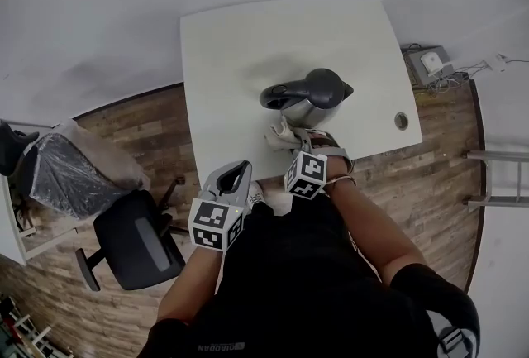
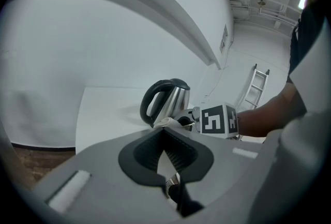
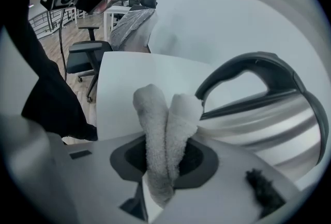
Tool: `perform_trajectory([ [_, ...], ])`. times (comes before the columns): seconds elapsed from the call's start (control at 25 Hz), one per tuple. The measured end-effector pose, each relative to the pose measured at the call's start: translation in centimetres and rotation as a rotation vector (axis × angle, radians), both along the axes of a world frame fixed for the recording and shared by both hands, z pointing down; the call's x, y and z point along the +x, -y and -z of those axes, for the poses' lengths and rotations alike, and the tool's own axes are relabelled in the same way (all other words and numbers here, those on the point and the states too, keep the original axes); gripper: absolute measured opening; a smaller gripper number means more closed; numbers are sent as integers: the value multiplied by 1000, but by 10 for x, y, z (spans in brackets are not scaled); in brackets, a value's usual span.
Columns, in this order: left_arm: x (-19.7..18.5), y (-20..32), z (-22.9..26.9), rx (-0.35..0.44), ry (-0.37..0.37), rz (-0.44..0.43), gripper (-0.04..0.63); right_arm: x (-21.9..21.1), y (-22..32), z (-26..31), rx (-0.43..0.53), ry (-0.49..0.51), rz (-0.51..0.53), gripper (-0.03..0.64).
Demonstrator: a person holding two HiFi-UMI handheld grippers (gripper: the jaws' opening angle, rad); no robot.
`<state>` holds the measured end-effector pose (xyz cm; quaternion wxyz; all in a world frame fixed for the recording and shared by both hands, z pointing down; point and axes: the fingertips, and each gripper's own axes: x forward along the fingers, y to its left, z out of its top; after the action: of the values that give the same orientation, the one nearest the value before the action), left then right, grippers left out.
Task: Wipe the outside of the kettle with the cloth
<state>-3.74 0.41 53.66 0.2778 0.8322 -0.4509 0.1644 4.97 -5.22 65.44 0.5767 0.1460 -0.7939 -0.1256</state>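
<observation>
The kettle [image 1: 314, 98] stands upright on the white table [image 1: 240, 59], nearer the person's edge than the far edge. The right gripper [image 3: 165, 148] is clamped on the folded cloth [image 3: 164, 114], whose 2 lobes touch the kettle's steel wall beside the handle's lower end. The left gripper [image 2: 164, 131] hangs by the near edge, jaws together, holding nothing.
</observation>
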Motion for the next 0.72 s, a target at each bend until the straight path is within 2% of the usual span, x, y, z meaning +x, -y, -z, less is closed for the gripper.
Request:
perform_trajectory([
  [0.12, 6, 4, 5, 18, 2, -17, 8, -3, -5, 29, 21, 95, -15, 97],
  [0.2, 10, 9, 11, 32, -3, -30, 8, -7, -13, 64, -11, 270, -67, 97],
  [0.28, 16, 15, 17, 46, -17, -47, 8, 0, -22, 93, -125, 500, -191, 97],
  [0.36, 20, 23, 23, 62, -26, -63, 8, 26, -24, 103, -305, 736, -422, 97],
  [0.44, 24, 28, 28, 76, -31, -73, 8, 61, -19, 93, -441, 897, -682, 97],
  [0.6, 28, 29, 29, 79, -31, -85, 8, 130, 0, 49, -580, 1114, -1178, 97],
  [0.72, 22, 28, 28, 72, -24, -65, 8, 158, 14, 17, -687, 1278, -1462, 97],
])
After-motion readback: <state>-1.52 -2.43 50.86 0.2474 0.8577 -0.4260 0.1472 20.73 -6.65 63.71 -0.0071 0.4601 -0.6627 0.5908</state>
